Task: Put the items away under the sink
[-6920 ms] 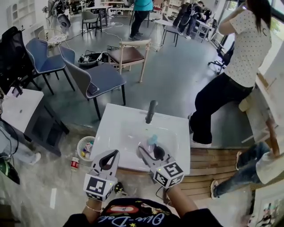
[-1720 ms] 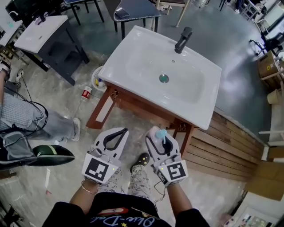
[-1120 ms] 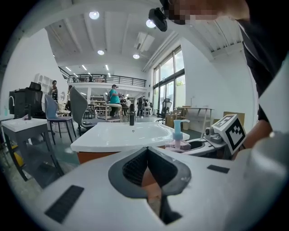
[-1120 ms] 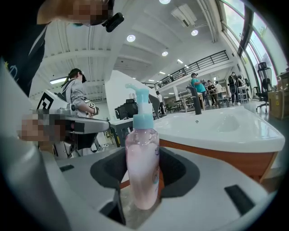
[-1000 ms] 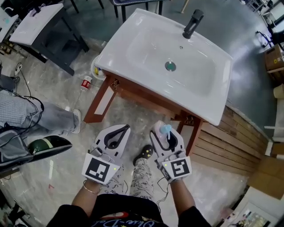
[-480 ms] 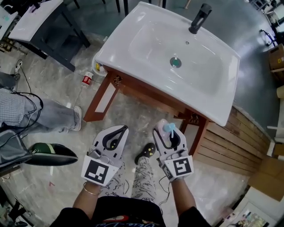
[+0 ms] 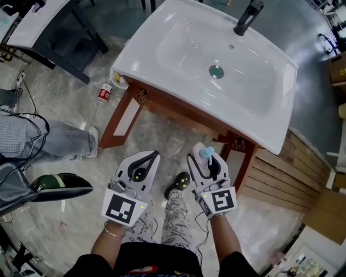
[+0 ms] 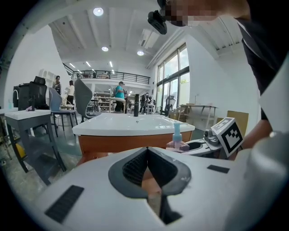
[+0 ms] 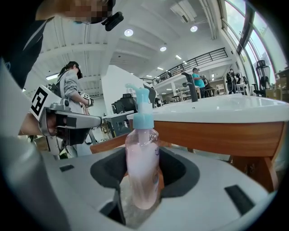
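A pink soap bottle (image 9: 142, 167) with a pale blue pump stands upright between the jaws of my right gripper (image 9: 142, 187), which is shut on it. From the head view, the bottle (image 7: 205, 156) and right gripper (image 7: 206, 162) hover over the floor just before the wooden stand (image 7: 162, 111) of the white sink (image 7: 178, 59). My left gripper (image 7: 141, 158) hangs beside it on the left, shut with nothing in it. In the left gripper view its fingertips (image 8: 143, 153) meet, and the bottle (image 8: 176, 137) shows to the right.
A black faucet (image 7: 247, 16) stands at the sink's far edge. A white basket (image 7: 117, 82) and a red-labelled bottle (image 7: 102, 93) are on the floor left of the stand. A seated person's leg (image 7: 59, 142) is at the left. Wooden planks (image 7: 281, 181) lie to the right.
Both grippers have sunk lower in front of the sink stand, side by side, and the sink has slid toward the top of the head view. The bottle stays held.
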Demonstrator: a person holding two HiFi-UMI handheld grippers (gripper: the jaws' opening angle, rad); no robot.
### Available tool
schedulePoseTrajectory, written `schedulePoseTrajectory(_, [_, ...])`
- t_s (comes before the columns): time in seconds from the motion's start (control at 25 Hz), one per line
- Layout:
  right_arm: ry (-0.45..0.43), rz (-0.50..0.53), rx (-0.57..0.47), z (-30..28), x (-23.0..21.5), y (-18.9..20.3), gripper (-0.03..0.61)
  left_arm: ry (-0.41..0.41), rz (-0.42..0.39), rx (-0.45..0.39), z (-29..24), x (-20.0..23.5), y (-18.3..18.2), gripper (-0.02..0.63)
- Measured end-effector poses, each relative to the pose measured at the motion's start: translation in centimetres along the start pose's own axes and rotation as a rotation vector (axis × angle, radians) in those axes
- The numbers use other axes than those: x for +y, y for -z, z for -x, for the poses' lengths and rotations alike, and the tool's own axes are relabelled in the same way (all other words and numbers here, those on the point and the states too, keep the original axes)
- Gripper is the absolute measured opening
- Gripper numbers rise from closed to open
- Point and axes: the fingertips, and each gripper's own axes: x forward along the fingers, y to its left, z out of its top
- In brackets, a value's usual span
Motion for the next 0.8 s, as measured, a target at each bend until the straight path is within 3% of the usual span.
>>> schedulePoseTrajectory(0.2, [0.006, 0.018, 0.007, -0.7, -0.5, 1.0, 0.212, -0.025, 0.042, 0.008, -0.5, 0.4, 0.4, 0.009])
schedulePoseTrajectory(0.8, [0.04, -0.007, 0.023, -0.6, -2.3, 3.3, 0.212, -0.022, 0.045, 0.026, -1.3, -0.2, 2.0, 0.009])
